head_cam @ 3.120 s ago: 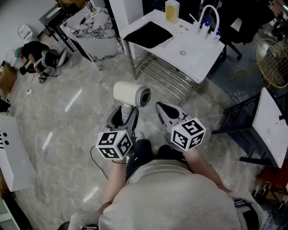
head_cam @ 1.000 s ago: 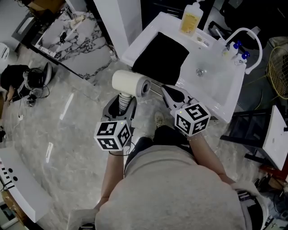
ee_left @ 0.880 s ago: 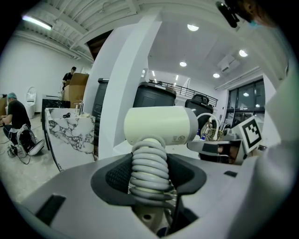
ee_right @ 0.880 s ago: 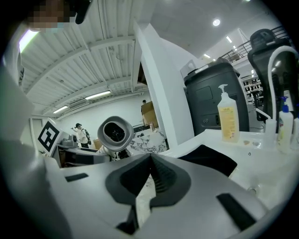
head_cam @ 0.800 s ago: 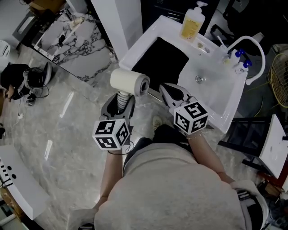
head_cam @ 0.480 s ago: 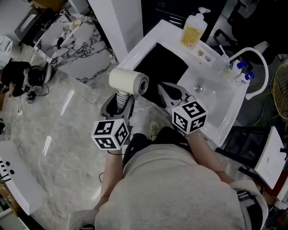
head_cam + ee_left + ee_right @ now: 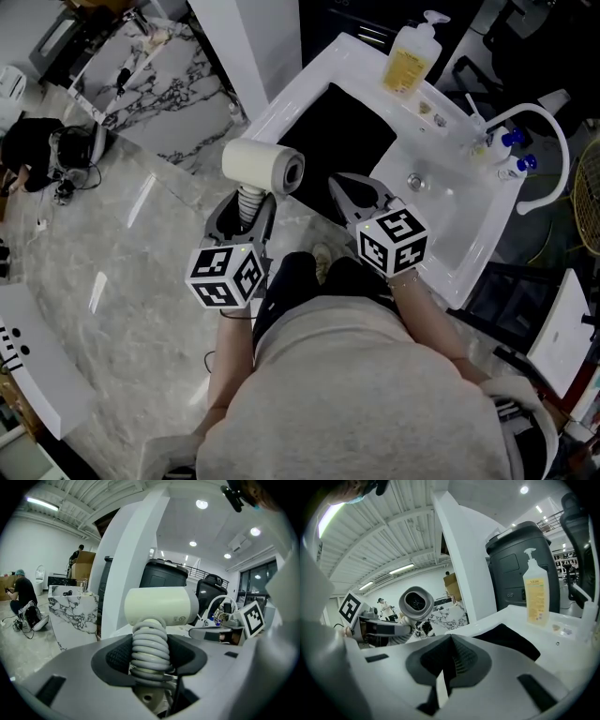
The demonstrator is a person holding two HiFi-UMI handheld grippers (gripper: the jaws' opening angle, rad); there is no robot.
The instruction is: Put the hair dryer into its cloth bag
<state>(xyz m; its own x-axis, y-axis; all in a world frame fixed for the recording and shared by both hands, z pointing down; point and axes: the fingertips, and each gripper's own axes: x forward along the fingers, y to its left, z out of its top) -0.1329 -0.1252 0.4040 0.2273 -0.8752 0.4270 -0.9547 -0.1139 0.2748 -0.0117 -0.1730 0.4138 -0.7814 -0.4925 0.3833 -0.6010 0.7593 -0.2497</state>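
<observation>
One step in hand, the carry: my left gripper [image 7: 246, 216] has its jaws clamped on the cream hair dryer [image 7: 262, 167] by its cord-wrapped handle just short of the white bench [image 7: 450, 211], my right gripper [image 7: 352, 194] has its jaws shut and empty, and next I'd need to open the black cloth bag [image 7: 342, 131] lying there.

- In my left gripper [image 7: 246, 208], between its fingers: hair dryer [image 7: 262, 167], handle in the jaws, head above and beyond the tips.
- Just right of it: my right gripper [image 7: 354, 197].
- Ahead of both sets of fingertips: washstand [image 7: 459, 234].
- On the washstand, directly beyond my right fingers: cloth bag [image 7: 342, 141], lying flat.
- Behind the bag, at the far edge: soap bottle [image 7: 412, 61].
- Right of my right fingers: basin [image 7: 441, 187], with the faucet [image 7: 563, 150] beyond it.
- Left of my left fingers, well apart: marble slab [image 7: 178, 84].
</observation>
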